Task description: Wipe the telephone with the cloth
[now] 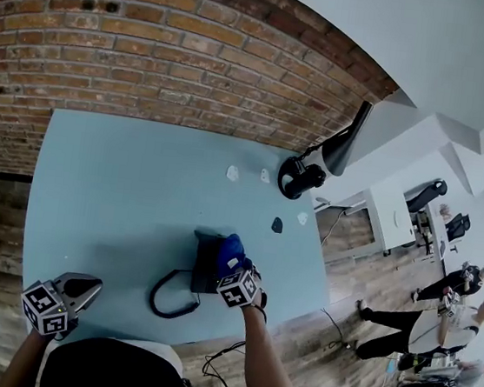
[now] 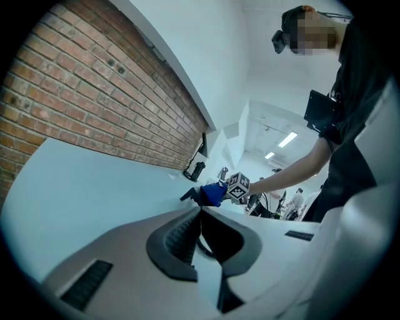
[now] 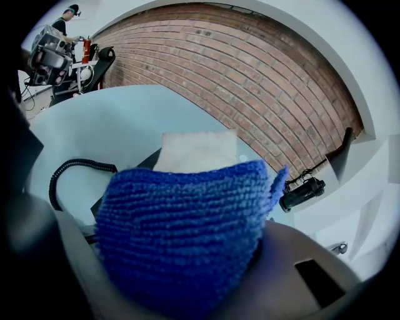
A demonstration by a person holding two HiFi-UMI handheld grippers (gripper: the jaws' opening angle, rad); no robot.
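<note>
A black telephone lies near the front edge of the light blue table, its coiled cord looping to the left. My right gripper is shut on a blue knitted cloth and holds it down on the phone's right part. In the right gripper view the cloth fills the jaws, with the phone's pale panel just beyond. My left gripper hovers at the table's front left, apart from the phone, shut on nothing. The left gripper view shows its pads meeting at the tips, with the cloth far ahead.
A black camera on a clamp sits at the table's far right corner. Small white scraps and a dark bit lie beyond the phone. A brick wall backs the table. People stand on the floor at right.
</note>
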